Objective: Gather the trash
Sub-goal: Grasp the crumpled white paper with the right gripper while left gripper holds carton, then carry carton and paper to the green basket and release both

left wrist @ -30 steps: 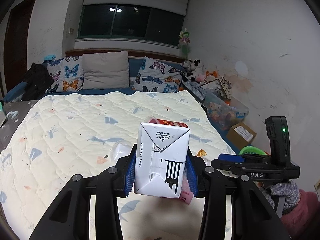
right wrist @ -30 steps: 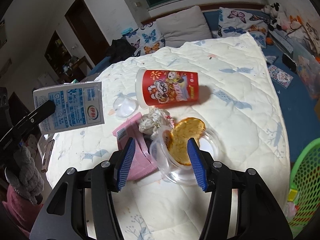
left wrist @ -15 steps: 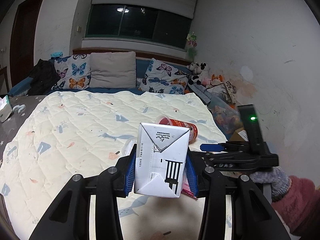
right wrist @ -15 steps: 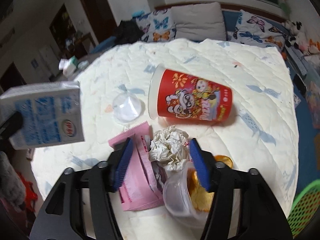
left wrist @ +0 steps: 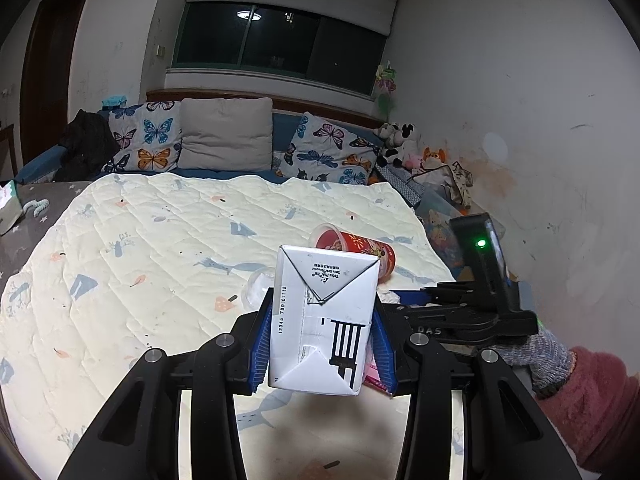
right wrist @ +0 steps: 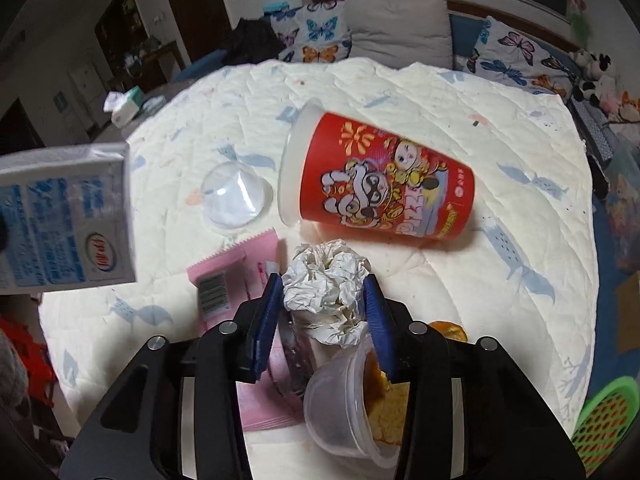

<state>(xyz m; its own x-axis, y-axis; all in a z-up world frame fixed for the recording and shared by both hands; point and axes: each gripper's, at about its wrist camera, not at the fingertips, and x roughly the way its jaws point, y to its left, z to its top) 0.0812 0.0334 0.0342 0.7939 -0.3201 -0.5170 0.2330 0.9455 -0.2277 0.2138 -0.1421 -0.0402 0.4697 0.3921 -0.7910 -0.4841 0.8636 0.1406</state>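
My left gripper point(left wrist: 322, 330) is shut on a white milk carton point(left wrist: 322, 318) and holds it above the bed; the carton also shows at the left in the right wrist view point(right wrist: 64, 216). My right gripper point(right wrist: 322, 310) is open, its blue pads on either side of a crumpled white paper ball point(right wrist: 326, 290) on the quilt. Whether the pads touch the paper I cannot tell. A red paper cup point(right wrist: 380, 192) lies on its side just beyond. A pink wrapper point(right wrist: 228, 280) lies left of the paper. A clear plastic tub with orange food residue point(right wrist: 352, 404) lies under the right finger.
A clear dome lid point(right wrist: 236, 196) lies left of the cup. A green mesh basket point(right wrist: 608, 420) stands off the bed's right edge. Pillows point(left wrist: 224, 136) line the headboard, and toys and boxes point(left wrist: 424, 168) fill the gap by the wall.
My right gripper has moved forward from over the clear tub to straddle the crumpled paper ball. My left gripper still holds the carton and has shifted a little.
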